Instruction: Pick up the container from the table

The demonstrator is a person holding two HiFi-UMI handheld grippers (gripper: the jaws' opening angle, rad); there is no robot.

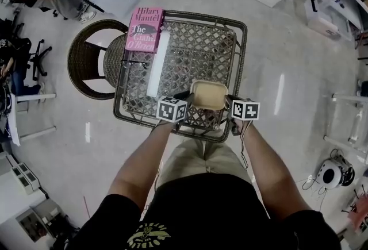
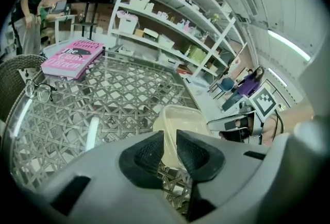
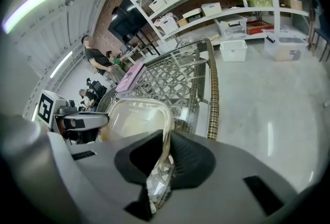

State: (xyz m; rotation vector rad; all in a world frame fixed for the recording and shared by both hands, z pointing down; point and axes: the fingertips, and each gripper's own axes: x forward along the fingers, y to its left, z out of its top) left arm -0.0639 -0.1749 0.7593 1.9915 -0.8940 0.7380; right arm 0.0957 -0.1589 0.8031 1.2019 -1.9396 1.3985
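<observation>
You are gripping the open beige container (image 1: 208, 95) at the counter's (image 1: 198, 47) near edge, your left claw (image 2: 169, 150) pinching its left rim and your right claw (image 3: 167, 152) pinching its right rim.

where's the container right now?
Head view, centre: the container is at the table's near edge, clamped on its side rims between the left gripper and the right gripper.
</observation>
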